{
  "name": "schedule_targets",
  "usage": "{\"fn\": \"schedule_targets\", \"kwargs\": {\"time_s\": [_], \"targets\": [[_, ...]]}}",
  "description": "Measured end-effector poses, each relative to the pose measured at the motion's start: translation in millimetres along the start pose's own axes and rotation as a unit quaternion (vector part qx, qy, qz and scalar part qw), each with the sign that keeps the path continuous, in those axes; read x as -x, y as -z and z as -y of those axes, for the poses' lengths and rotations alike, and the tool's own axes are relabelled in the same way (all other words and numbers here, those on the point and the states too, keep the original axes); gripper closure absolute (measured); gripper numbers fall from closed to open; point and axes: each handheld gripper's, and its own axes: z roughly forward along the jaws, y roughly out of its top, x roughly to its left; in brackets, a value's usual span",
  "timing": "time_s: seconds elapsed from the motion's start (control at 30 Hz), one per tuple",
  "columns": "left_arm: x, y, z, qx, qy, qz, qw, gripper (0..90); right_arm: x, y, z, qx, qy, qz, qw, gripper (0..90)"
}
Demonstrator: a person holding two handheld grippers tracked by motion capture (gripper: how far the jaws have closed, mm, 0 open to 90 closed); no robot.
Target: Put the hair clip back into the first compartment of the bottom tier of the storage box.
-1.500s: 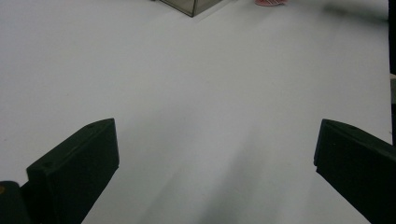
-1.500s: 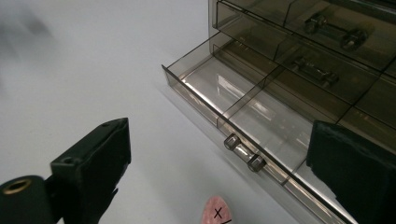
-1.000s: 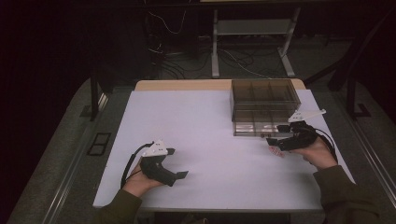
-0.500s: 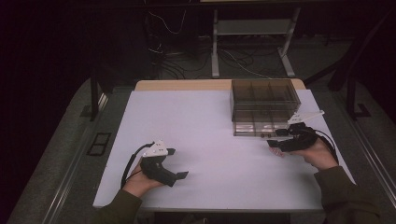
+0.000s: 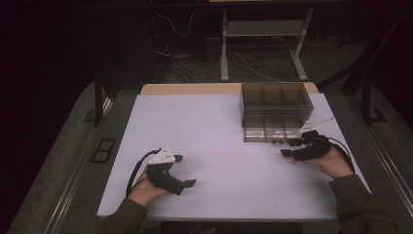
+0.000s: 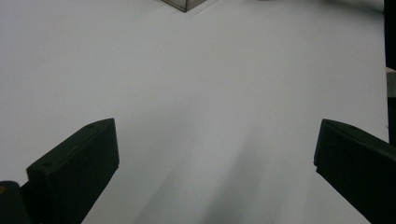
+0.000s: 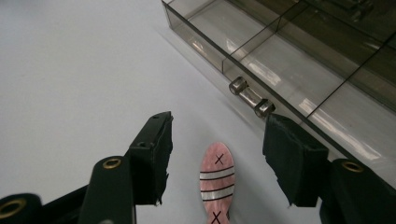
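Note:
A flat pink oval piece [image 7: 217, 179] with black stripes and two X marks lies on the white table [image 5: 219, 131], just in front of a smoky clear drawer box [image 5: 275, 109]. My right gripper [image 7: 217, 123] straddles the piece. Its jaws have just been closing, and the pads stand apart from the piece on both sides. From above, the right gripper [image 5: 288, 147] sits low at the box's front right corner. My left gripper [image 5: 187, 170] rests open near the table's front left, with bare table between its jaws [image 6: 215, 128].
The drawer box [image 7: 299, 60] has several compartments and a clear bar handle [image 7: 251, 97] on its front, close beyond the right jaw. One corner of the box [image 6: 184, 4] shows far ahead of the left gripper. A metal stand [image 5: 263, 29] and cables lie behind the table.
The right gripper's jaws stand narrower than a second ago, and the hand has shifted slightly. The left hand and gripper have stayed where they were.

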Motion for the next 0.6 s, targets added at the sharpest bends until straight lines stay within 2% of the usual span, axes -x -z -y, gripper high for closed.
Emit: {"fn": "schedule_targets", "kwargs": {"time_s": [0.23, 0.27, 0.6], "targets": [[0.4, 0.1, -0.1, 0.000, -0.001, 0.000, 1.0000, 0.0, 0.6, -4.3, 6.2, -0.017, 0.003, 0.000, 0.9999, 46.7], [0.4, 0.2, 0.0, 0.000, -0.001, 0.000, 1.0000, 0.0, 0.1, -6.1, 7.7, -0.027, 0.007, 0.005, 0.9996, 48.0], [1.0, 0.1, -0.1, 0.000, -0.002, 0.000, 1.0000, 0.0, 2.2, -12.1, 12.2, -0.039, 0.010, -0.001, 0.9992, 54.5]]}}
